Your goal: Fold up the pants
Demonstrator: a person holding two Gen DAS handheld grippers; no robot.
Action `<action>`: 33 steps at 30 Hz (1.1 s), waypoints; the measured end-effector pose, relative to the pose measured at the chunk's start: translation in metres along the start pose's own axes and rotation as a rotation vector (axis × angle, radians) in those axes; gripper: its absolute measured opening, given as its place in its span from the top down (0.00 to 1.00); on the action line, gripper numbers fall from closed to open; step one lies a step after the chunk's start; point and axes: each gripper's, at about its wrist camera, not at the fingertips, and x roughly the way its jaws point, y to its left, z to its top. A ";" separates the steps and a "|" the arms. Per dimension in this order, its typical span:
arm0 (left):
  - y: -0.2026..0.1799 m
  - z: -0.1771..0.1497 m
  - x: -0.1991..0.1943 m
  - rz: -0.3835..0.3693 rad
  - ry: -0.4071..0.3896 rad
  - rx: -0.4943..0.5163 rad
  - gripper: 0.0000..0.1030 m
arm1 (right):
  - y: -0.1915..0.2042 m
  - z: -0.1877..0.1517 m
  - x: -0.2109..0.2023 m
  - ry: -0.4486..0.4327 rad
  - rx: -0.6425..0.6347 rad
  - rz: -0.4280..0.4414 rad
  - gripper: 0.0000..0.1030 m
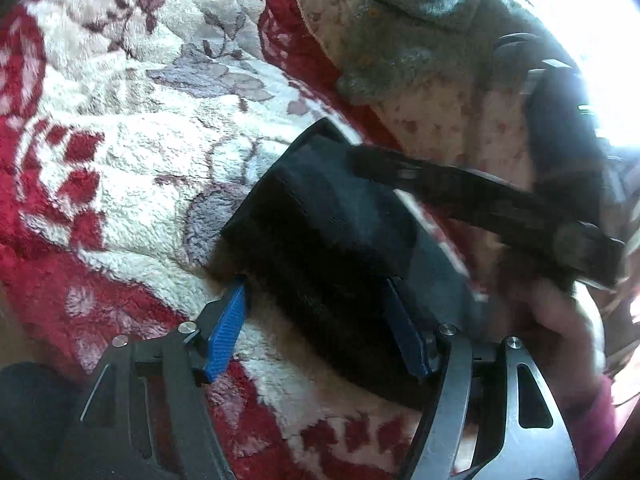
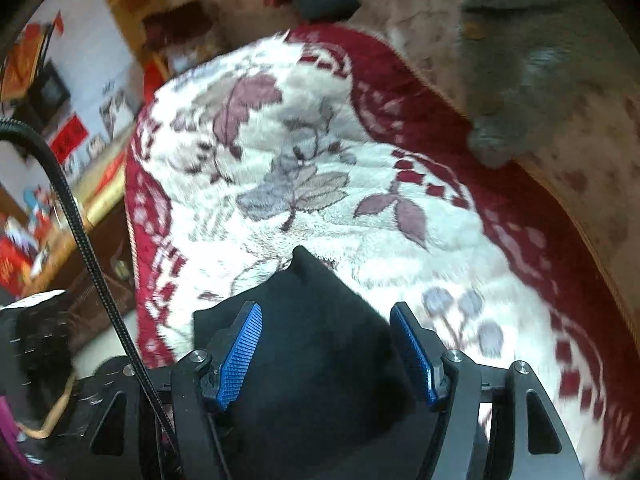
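The black pants (image 1: 320,232) lie folded into a small bundle on a red and white floral blanket (image 1: 120,140). My left gripper (image 1: 316,292) is open, its blue-padded fingers (image 1: 228,320) on either side of the bundle's near edge. The right gripper's dark body (image 1: 480,196) reaches over the bundle from the right. In the right wrist view the pants (image 2: 316,340) fill the gap between the open fingers (image 2: 240,356) of my right gripper (image 2: 326,316), with a pointed corner facing away. The pads do not press the cloth.
A grey fleece garment (image 1: 404,44) lies on a beige dotted cover (image 1: 432,120) beyond the blanket; it also shows in the right wrist view (image 2: 516,72). A black cable (image 2: 80,232) hangs at the left. The bed's left edge drops toward furniture (image 2: 80,208).
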 end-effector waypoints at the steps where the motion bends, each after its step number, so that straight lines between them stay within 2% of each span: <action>1: 0.004 0.001 -0.003 -0.052 -0.007 -0.026 0.34 | -0.001 0.004 0.006 0.015 -0.004 0.001 0.38; 3: 0.009 0.005 -0.005 -0.124 -0.008 -0.058 0.34 | -0.004 0.009 0.013 0.030 0.005 0.039 0.38; 4: 0.008 0.007 -0.003 -0.129 -0.003 -0.059 0.34 | -0.006 0.011 0.015 0.035 0.011 0.064 0.38; 8: 0.001 0.009 0.007 -0.070 0.014 -0.030 0.34 | -0.008 0.018 0.026 0.065 0.014 0.102 0.38; 10: -0.004 0.008 0.010 -0.045 0.012 -0.002 0.27 | -0.007 0.020 0.034 0.091 0.005 0.117 0.38; 12: -0.007 0.007 0.014 -0.025 0.006 0.022 0.27 | -0.004 0.019 0.042 0.100 -0.017 0.125 0.46; 14: -0.008 0.006 0.016 -0.015 -0.002 0.043 0.29 | -0.002 0.018 0.049 0.092 -0.042 0.092 0.61; 15: -0.008 0.005 0.016 -0.009 -0.004 0.053 0.33 | -0.002 0.017 0.052 0.092 -0.047 0.080 0.65; 16: -0.008 0.005 0.016 0.006 -0.012 0.065 0.49 | -0.003 0.016 0.053 0.086 -0.045 0.080 0.72; 18: -0.003 0.006 0.017 0.039 -0.020 0.074 0.65 | -0.006 0.015 0.048 0.054 -0.028 0.102 0.80; 19: 0.000 0.007 0.016 0.010 -0.016 0.060 0.74 | -0.007 0.013 0.043 0.037 -0.020 0.109 0.84; 21: 0.001 0.007 0.013 -0.028 -0.018 0.058 0.79 | -0.007 0.011 0.029 -0.009 -0.009 0.127 0.86; 29: -0.052 -0.004 -0.033 -0.046 -0.143 0.226 0.83 | -0.007 -0.002 -0.072 -0.236 0.071 0.191 0.89; 33: -0.095 -0.010 -0.050 -0.106 -0.166 0.312 0.83 | -0.018 -0.022 -0.127 -0.347 0.131 0.193 0.89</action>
